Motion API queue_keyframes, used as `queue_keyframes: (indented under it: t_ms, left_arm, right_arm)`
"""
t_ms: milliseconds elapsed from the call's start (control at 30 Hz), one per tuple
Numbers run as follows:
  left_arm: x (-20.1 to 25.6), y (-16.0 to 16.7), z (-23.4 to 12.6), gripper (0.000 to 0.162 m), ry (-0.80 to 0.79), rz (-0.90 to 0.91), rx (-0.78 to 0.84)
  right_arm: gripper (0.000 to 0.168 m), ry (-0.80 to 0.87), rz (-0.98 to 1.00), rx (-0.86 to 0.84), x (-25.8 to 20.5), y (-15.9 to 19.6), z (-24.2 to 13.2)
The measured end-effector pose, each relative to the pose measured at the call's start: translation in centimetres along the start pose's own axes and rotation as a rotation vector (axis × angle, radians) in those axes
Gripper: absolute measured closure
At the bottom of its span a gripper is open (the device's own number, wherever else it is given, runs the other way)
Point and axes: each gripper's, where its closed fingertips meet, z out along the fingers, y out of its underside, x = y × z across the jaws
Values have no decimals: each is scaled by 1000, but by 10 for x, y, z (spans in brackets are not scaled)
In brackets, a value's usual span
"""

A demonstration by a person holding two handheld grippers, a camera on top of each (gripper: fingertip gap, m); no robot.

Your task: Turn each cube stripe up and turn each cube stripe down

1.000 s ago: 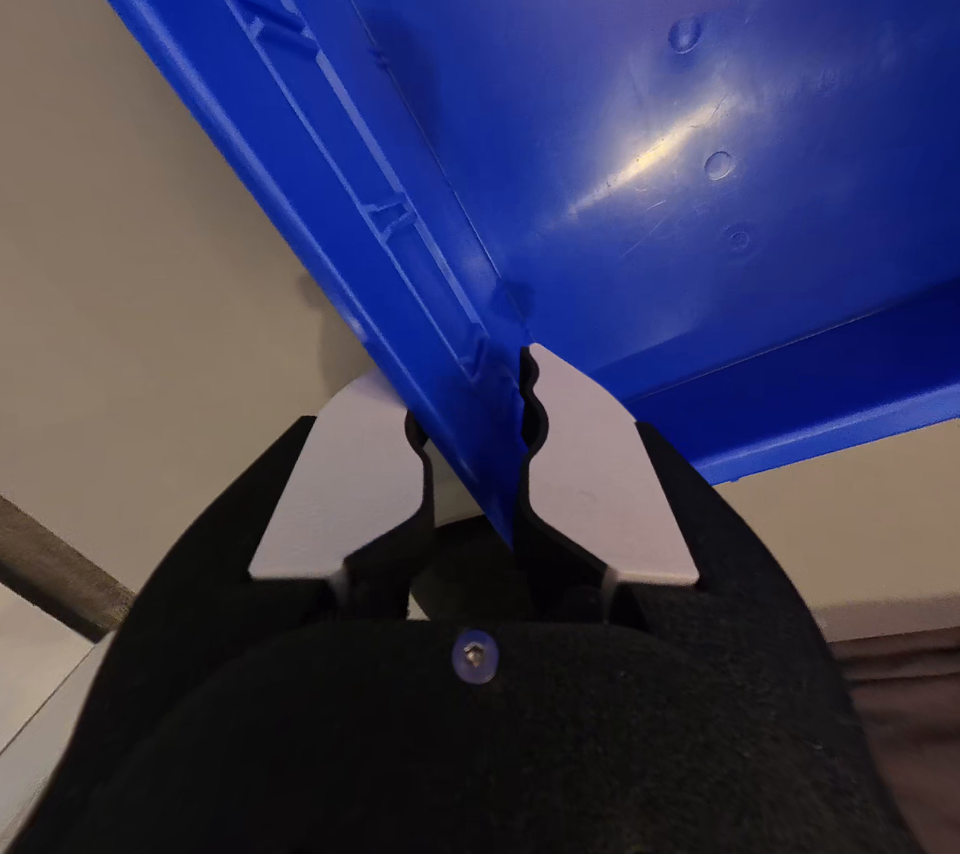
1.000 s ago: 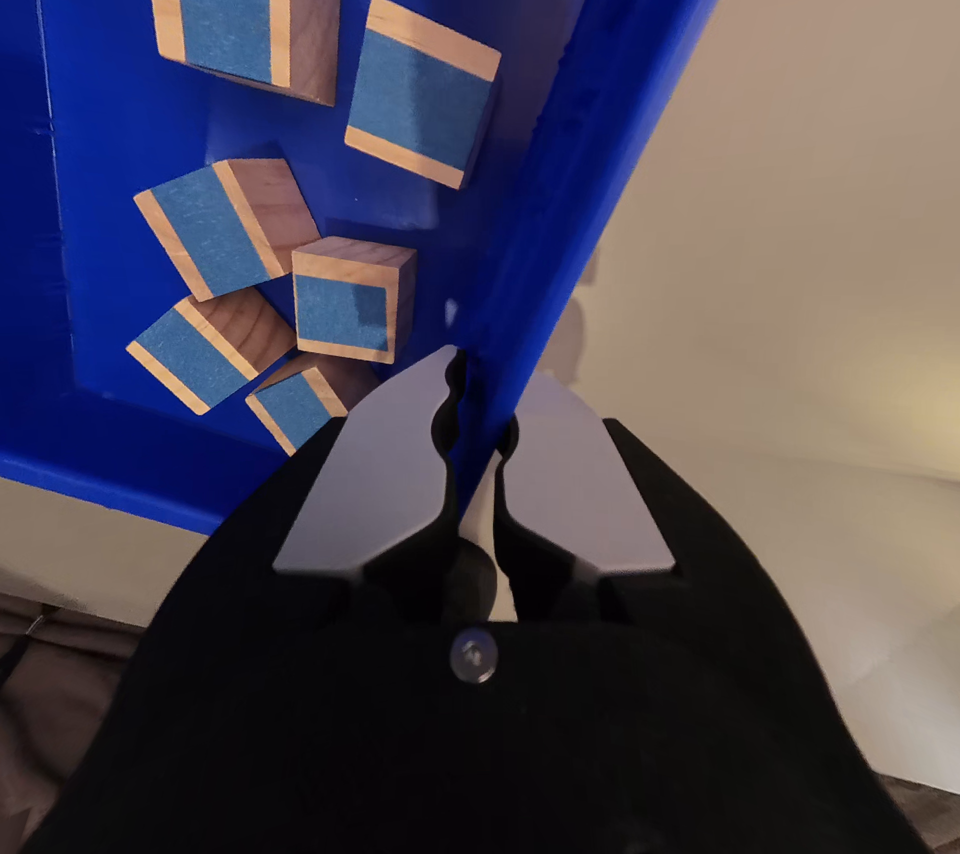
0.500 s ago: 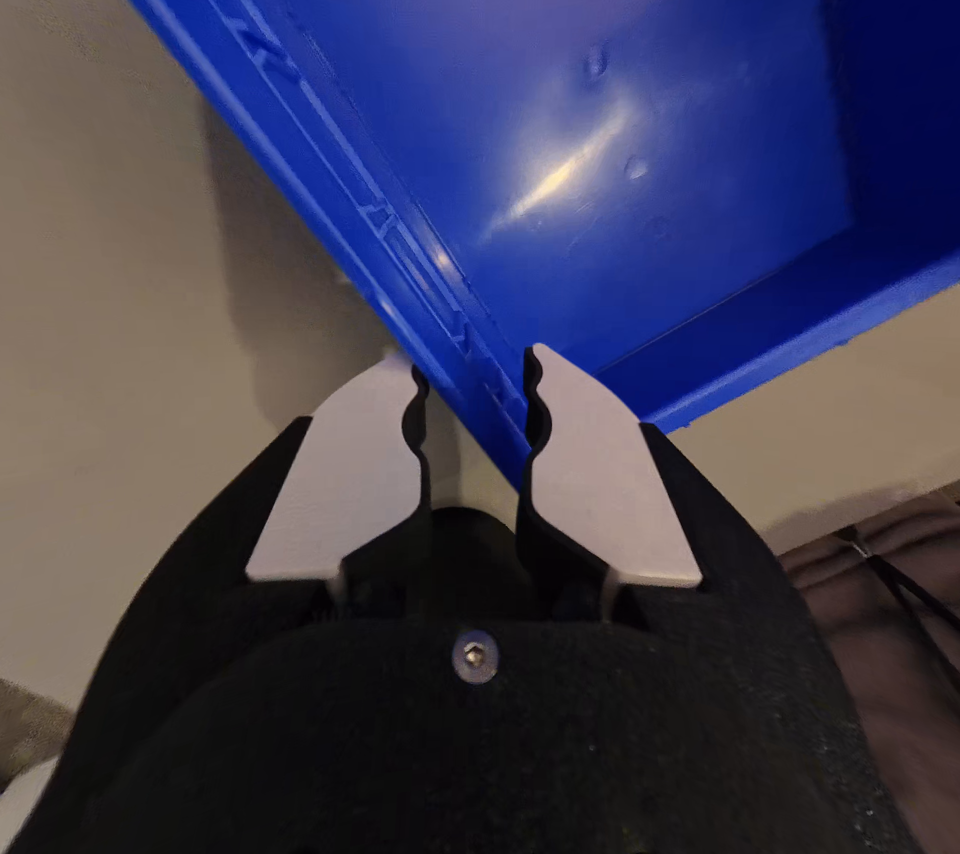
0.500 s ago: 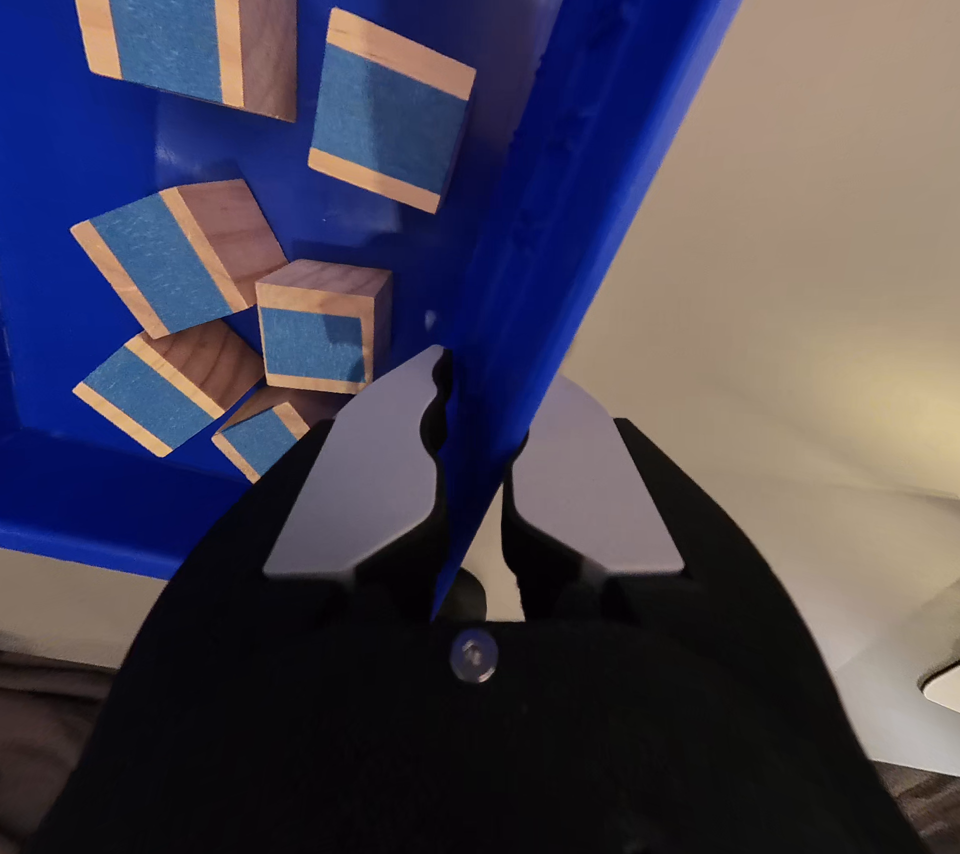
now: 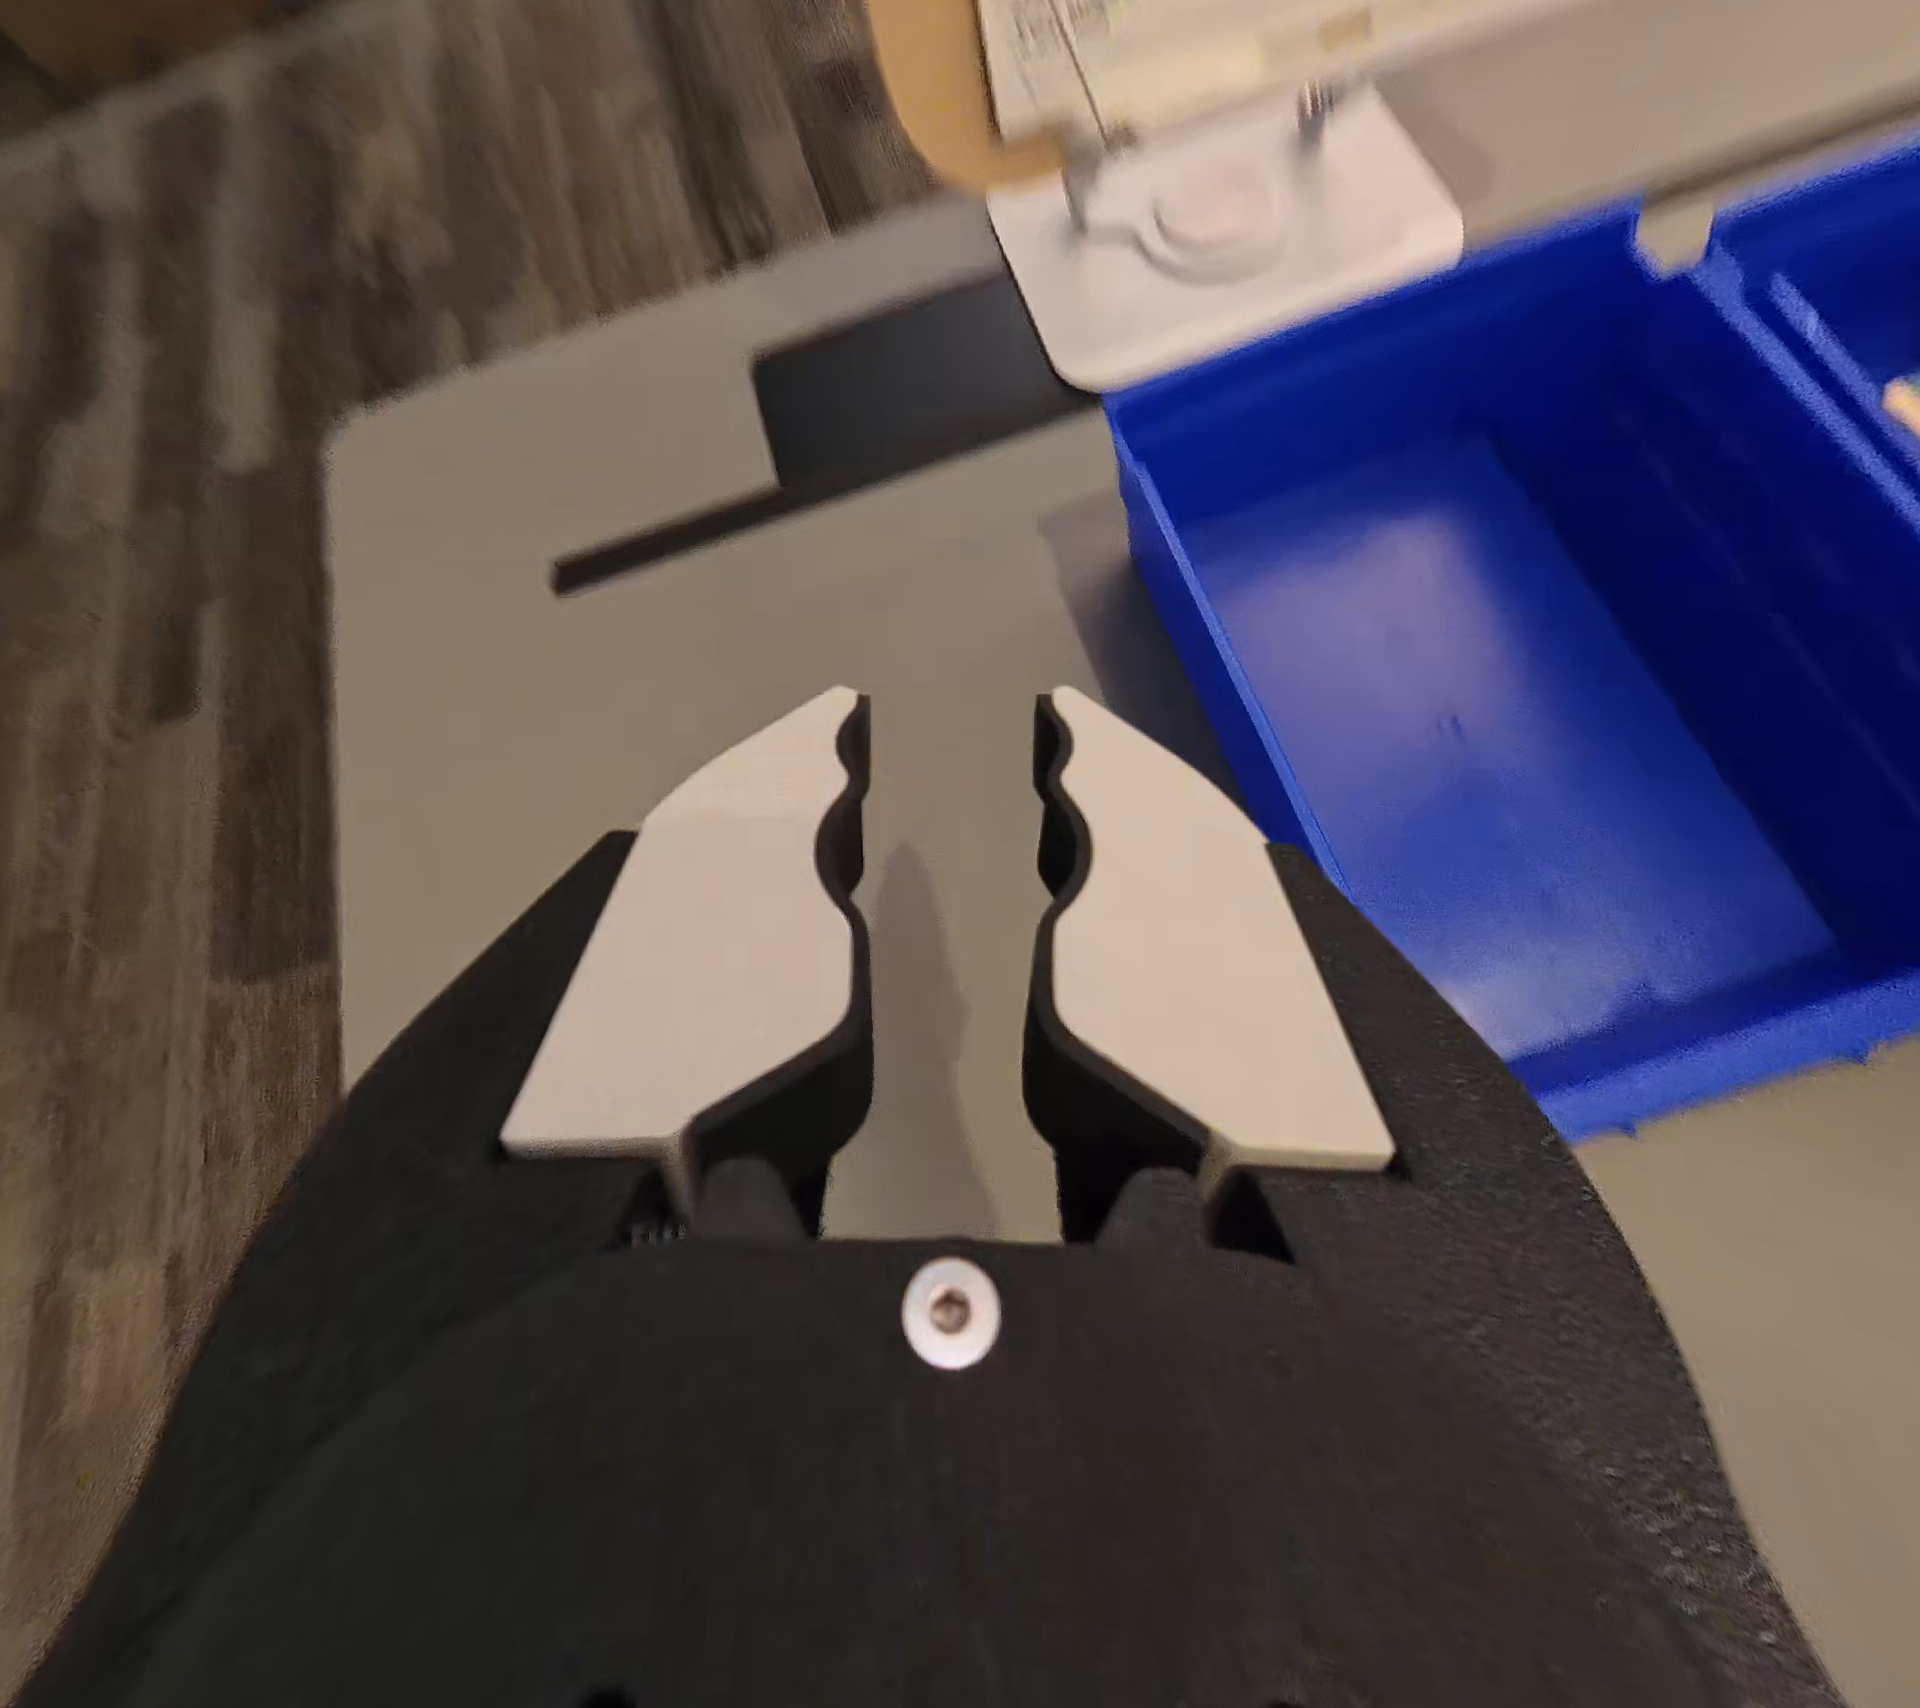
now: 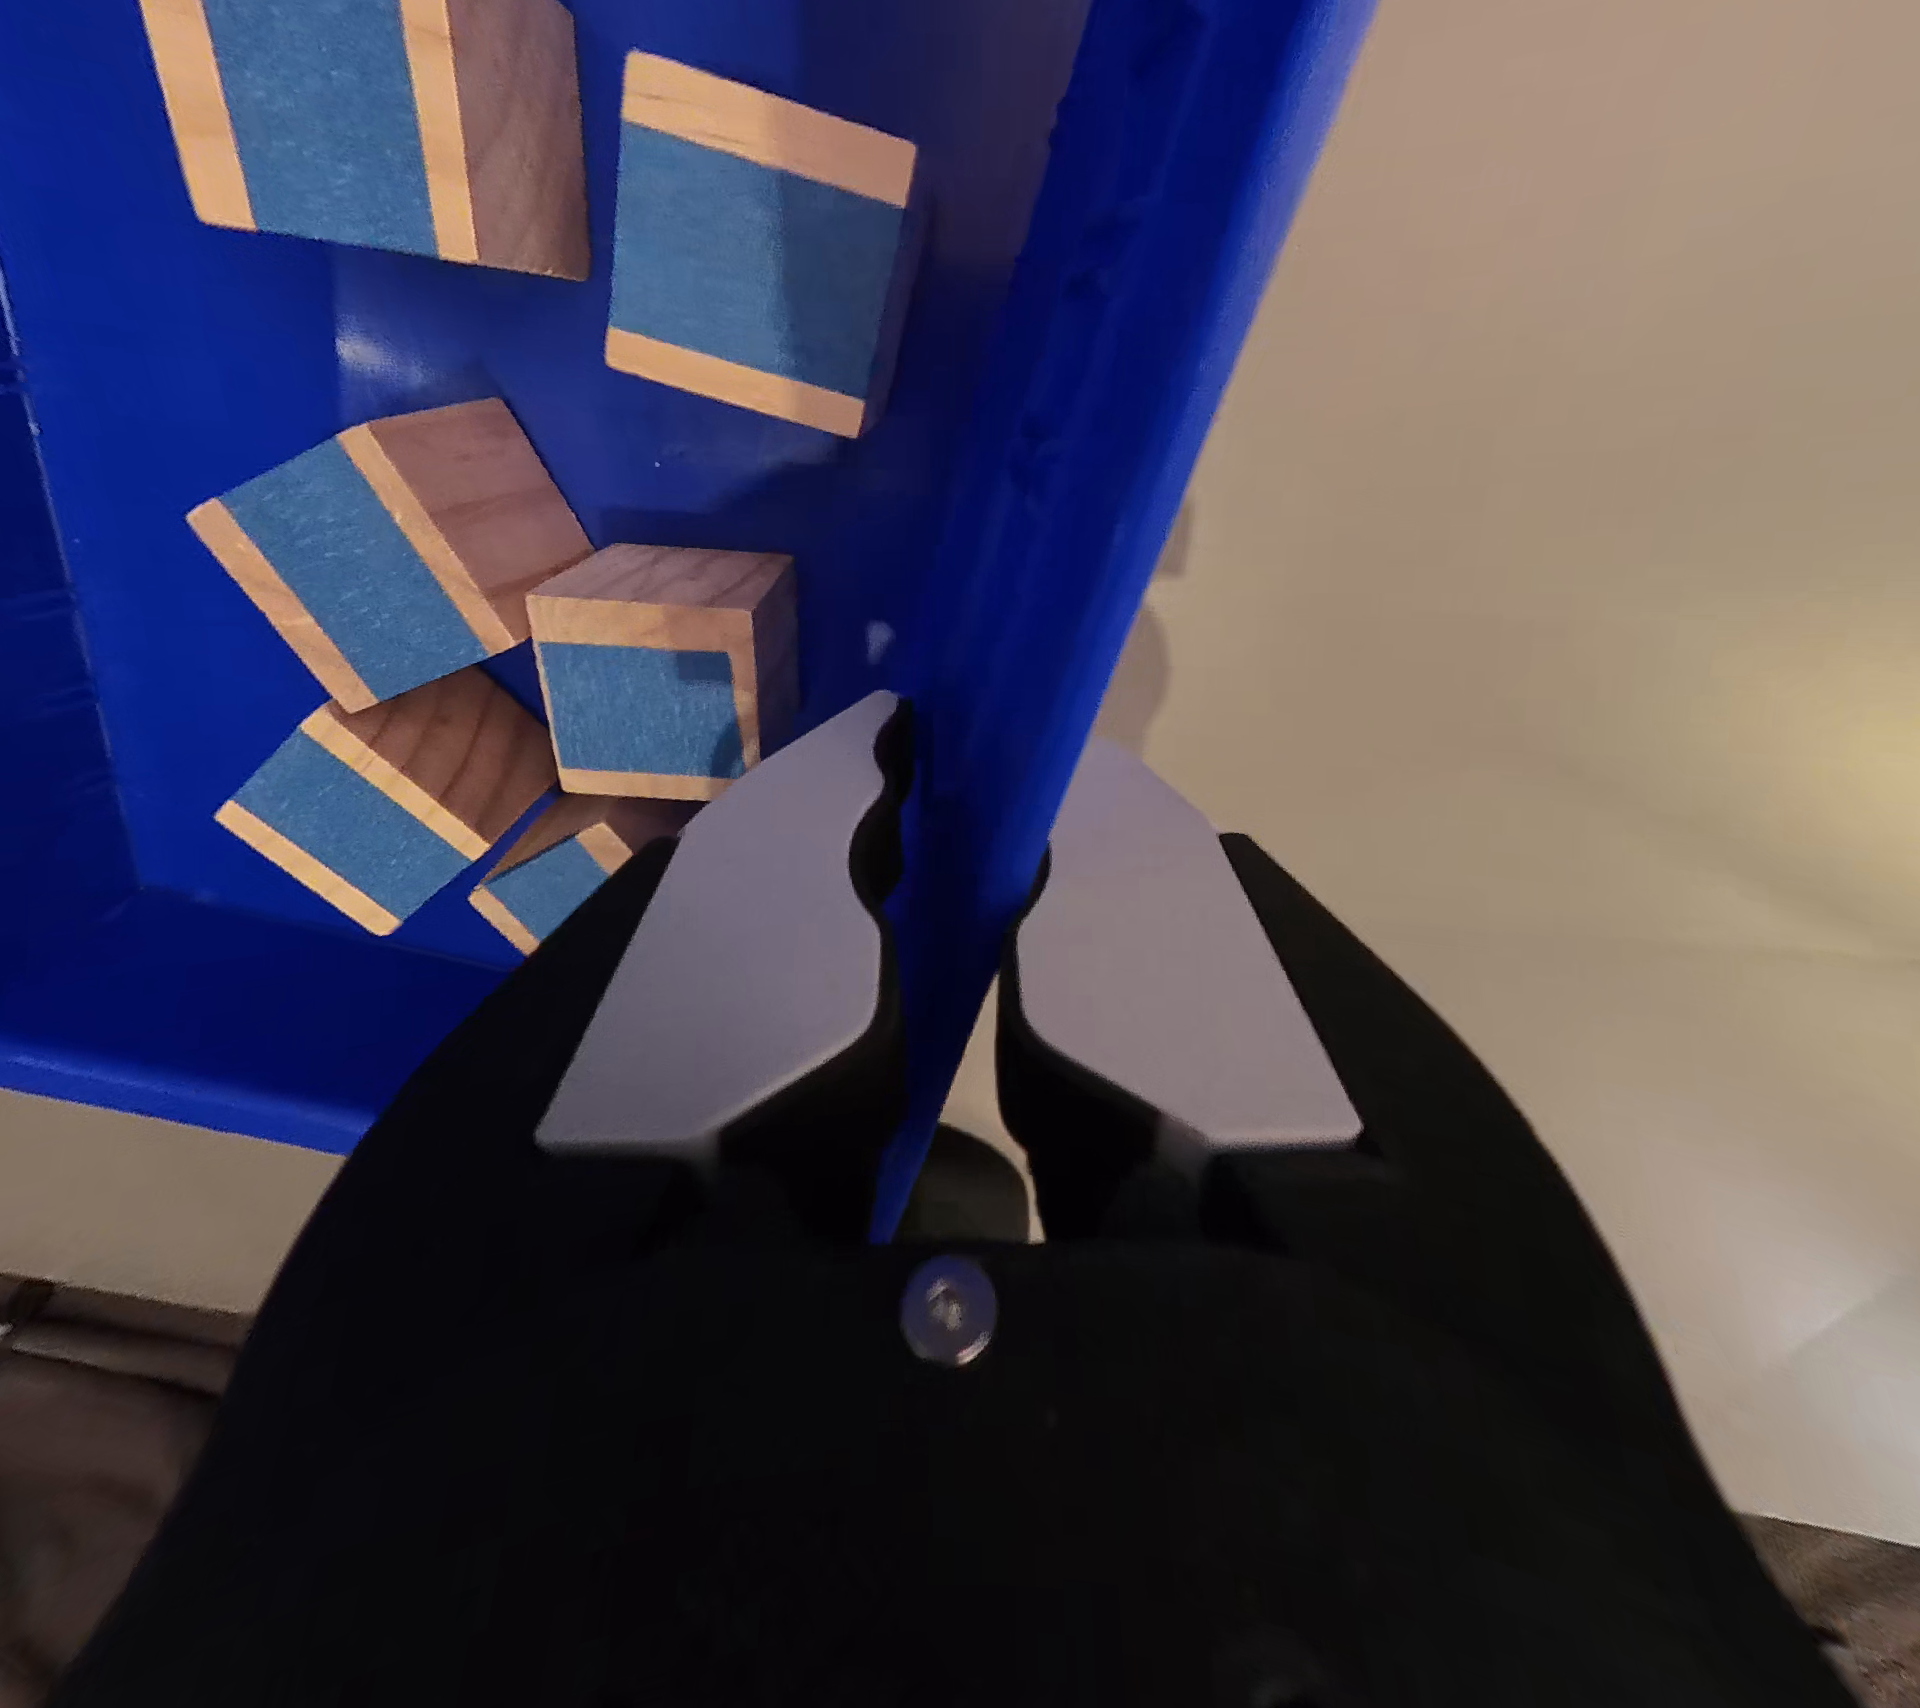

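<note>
Change: since half a second ago my left gripper (image 5: 948, 702) has let go of the bin wall and swung away, so its view now takes in the table and floor; my right gripper (image 6: 977, 728) has stayed clamped where it was.
Table: I see a flat grey tabletop (image 5: 623, 692) with a dark rectangular patch (image 5: 894, 401) on it, above patterned grey carpet (image 5: 156, 515).
Bins: a blue plastic bin (image 5: 1496, 723) sits to the right of my left gripper with no cubes on the visible part of its floor; the edge of a second blue bin (image 5: 1849, 328) adjoins it on the far right.
Stand: a blurred white base (image 5: 1226, 245) holds a printed sheet behind the bins.
Left jaws: narrowly parted, holding nothing, over bare table.
Right jaws: closed on the blue bin's right wall (image 6: 1039, 619), one finger inside, one outside.
Cubes: six wooden cubes with blue stripes (image 6: 343, 69) lie on the bin floor left of that wall, every stripe facing the camera; the nearest is partly hidden by my gripper.
</note>
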Motion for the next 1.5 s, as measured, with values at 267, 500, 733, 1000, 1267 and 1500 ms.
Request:
queue_keyframes:
  t_ms: [267,500,733,1000,1267,1500]
  left_arm:
    - [-69,-26,-45,135,-173,-50,400]
    - [-62,-9,-32,134,-14,-63,302]
    - [-66,4,-33,133,80,-15,278]
    - [-99,36,-37,131,59,-76,180]
    - [-107,26,-73,133,96,-222,322]
    - [-99,25,-94,136,102,-315,334]
  right_arm:
    - [158,-142,105,-48,-8,4,16]
    - [160,-137,92,-123,-7,7,17]
    - [161,-153,140,-135,13,18,14]
    - [161,-143,199,-68,35,35,-42]
    - [162,-74,49,-59,-21,-14,-136]
    - [162,-143,-272,-76,-186,-106,-151]
